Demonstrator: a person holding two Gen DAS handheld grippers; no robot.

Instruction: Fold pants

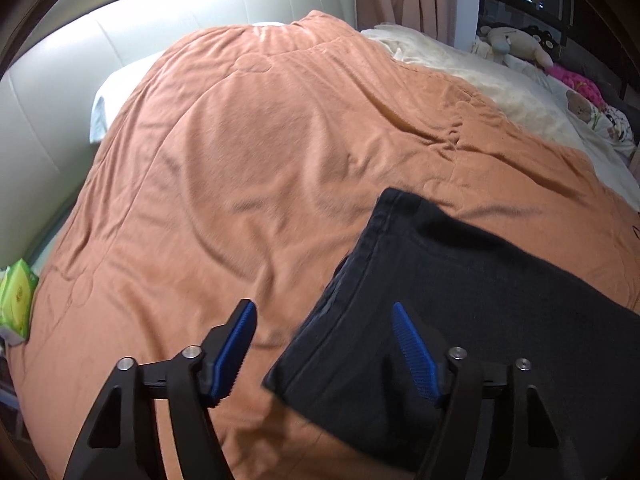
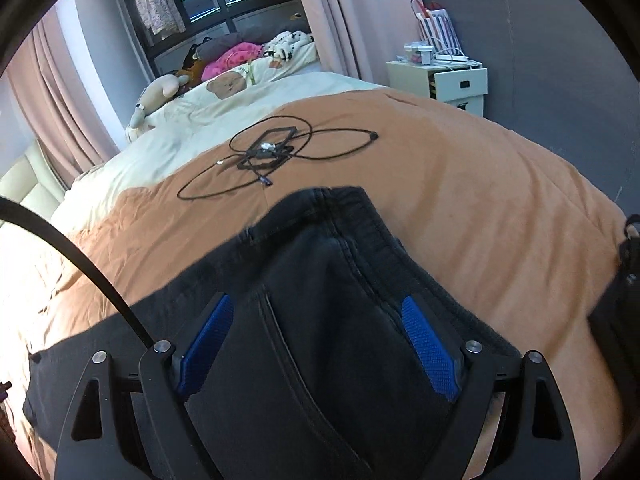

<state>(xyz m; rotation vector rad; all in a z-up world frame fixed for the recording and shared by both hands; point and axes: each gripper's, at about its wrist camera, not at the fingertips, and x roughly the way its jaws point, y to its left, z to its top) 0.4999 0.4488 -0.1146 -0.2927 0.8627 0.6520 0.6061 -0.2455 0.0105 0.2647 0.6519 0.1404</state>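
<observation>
**Pants laid on the bed, folding looks partly done at most**

The black pants lie on the orange duvet that covers the bed, at the near edge. In the left wrist view a hemmed end of the pants reaches out toward the far side, with 2 layers of fabric visible along its left edge, so I judge the legs are already laid 1 on the other. In the right wrist view the waistband end sits bunched and raised, not flat.

The left gripper has its fingers spread wide and holds nothing; its left finger hangs over bare duvet and its right finger over the pants. The right gripper is also spread wide, above the waist area, with cloth between the fingers but no grip on it that I can see.

What is left, as I judge it: smooth the waistband end, then fold the pants across their length at least once into a compact stack. A coiled black cable lies on the duvet just beyond the pants, and could snag if the fabric is swept far.
</observation>
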